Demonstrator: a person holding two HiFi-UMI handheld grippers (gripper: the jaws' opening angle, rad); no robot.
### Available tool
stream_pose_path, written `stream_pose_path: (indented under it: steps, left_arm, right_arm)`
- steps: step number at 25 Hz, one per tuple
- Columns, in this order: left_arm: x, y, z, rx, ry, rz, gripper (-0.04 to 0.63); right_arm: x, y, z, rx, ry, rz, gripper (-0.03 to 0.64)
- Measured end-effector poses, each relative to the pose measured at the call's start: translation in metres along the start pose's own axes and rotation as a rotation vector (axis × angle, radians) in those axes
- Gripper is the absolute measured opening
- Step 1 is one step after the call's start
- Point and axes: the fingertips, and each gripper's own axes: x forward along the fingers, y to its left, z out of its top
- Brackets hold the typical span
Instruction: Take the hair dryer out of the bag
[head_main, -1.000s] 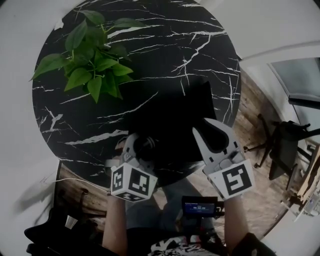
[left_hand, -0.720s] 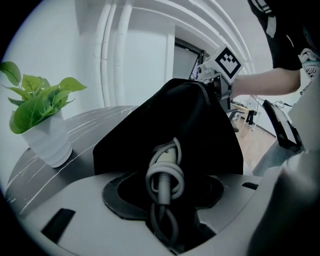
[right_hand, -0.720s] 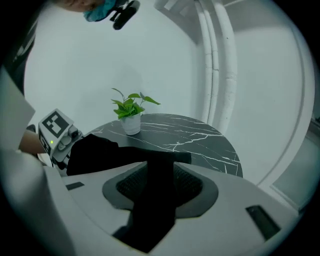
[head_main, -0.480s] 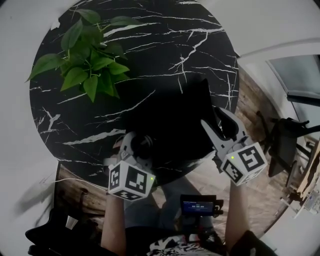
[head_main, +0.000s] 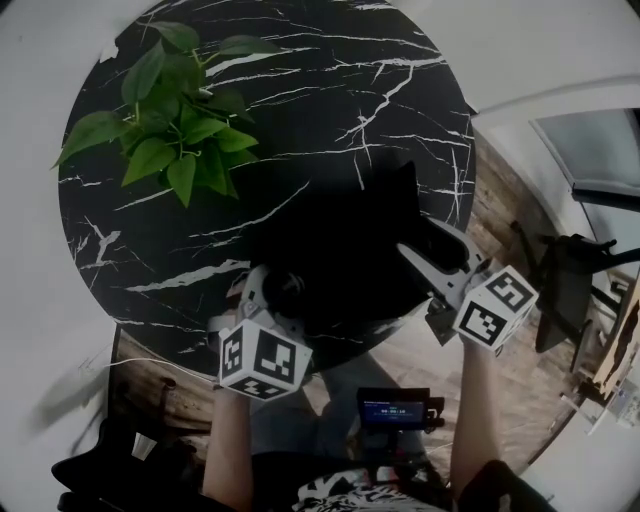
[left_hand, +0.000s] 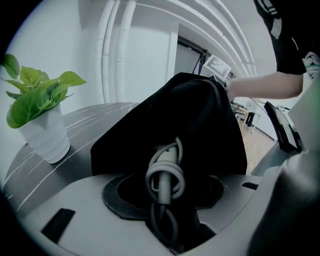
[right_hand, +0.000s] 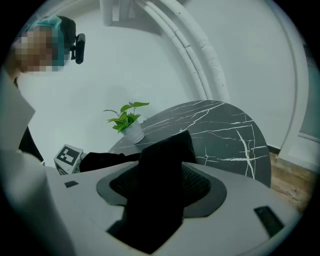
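Hair dryer (head_main: 288, 288) shows as a dark round end at the near mouth of the black bag (head_main: 335, 235), at the desk's (head_main: 310, 80) front edge. Its coiled grey cord (left_hand: 165, 176) stands upright between the jaws of the left gripper (head_main: 268, 282), which is clenched around it. The bundle's long axis runs along the jaws toward the bag. How the body itself points I cannot tell, dark against dark.

Since the earlier frames the right gripper (head_main: 422, 240) has rolled, so its marker cube faces differently and sits further right. Its jaws have just been opening and now stand released, a fold of bag between them. The left gripper has stayed put. The plant (head_main: 170, 110) stands far left.
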Motion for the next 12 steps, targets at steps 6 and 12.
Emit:
stream_pose_path:
  steps: [6,12]
  left_arm:
    - [0.002,-0.001,-0.001,-0.003,0.016,-0.016,0.21]
    - [0.002,0.0,-0.002,-0.01,0.018,-0.007,0.21]
  right_arm:
    - [-0.002,-0.001,0.002,0.014,-0.011,-0.015,0.225]
    - [-0.005,-0.007,0.019,0.012,-0.073,-0.028,0.118]
